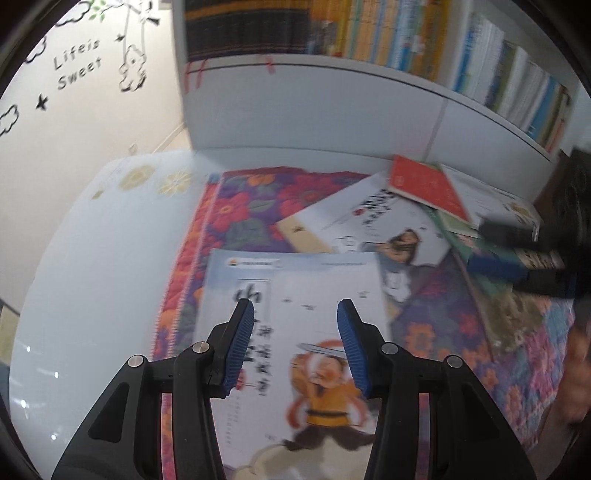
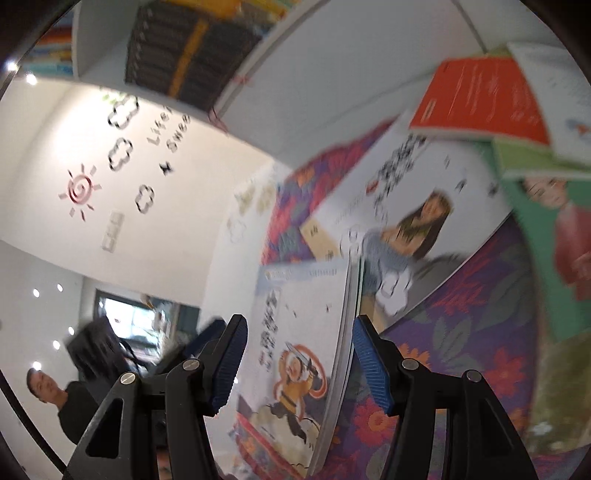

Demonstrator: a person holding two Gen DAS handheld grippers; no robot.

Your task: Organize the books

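Early going, by the look of it. At twelve o'clock in the left wrist view, a white bookshelf (image 1: 332,77) already packed with upright shelved books (image 1: 369,29). Below it, on the floral cloth (image 1: 251,199), plenty left to sort: a white girl-cover book (image 1: 369,221) at one o'clock, a red book (image 1: 424,184) and more piled in a blurred heap toward two, a green book (image 2: 546,240) at three o'clock in the right wrist view. Impossible to count the heap through the blur.

Nearest, at centre and running down to six o'clock, the warrior book (image 1: 295,288). Lies flat on the cloth, cover up. Long axis from six to twelve o'clock in the left view, title end toward twelve, cartoon figure toward six. Page edges on the three o'clock side, so spine likely toward nine. Leans toward one o'clock in the right view (image 2: 295,332), probably only from the rolled camera.

Left gripper (image 1: 295,304) released, blue pads (image 1: 243,343) parted above the cover, clasping nothing. Right gripper (image 2: 301,319) likewise released, fingers either side of the same book with a gap at each pad, grasping nothing.
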